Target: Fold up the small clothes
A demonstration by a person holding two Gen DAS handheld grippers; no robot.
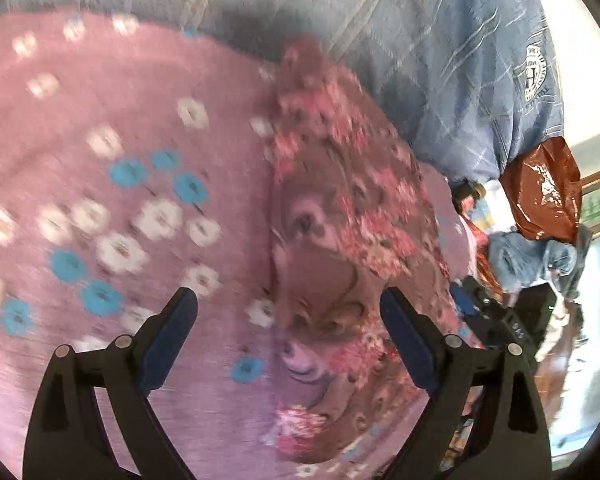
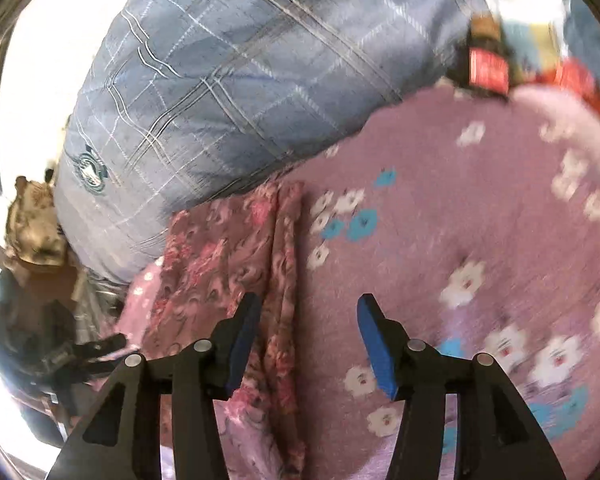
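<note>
Rose-brown floral garment lies flat on the pink flowered sheet, its long axis running away from both grippers, under the spread, empty left gripper and beneath the left finger of the half-parted, empty right gripper.

The folded garment lies on the bedsheet; the quilt is heaped behind both.
</note>
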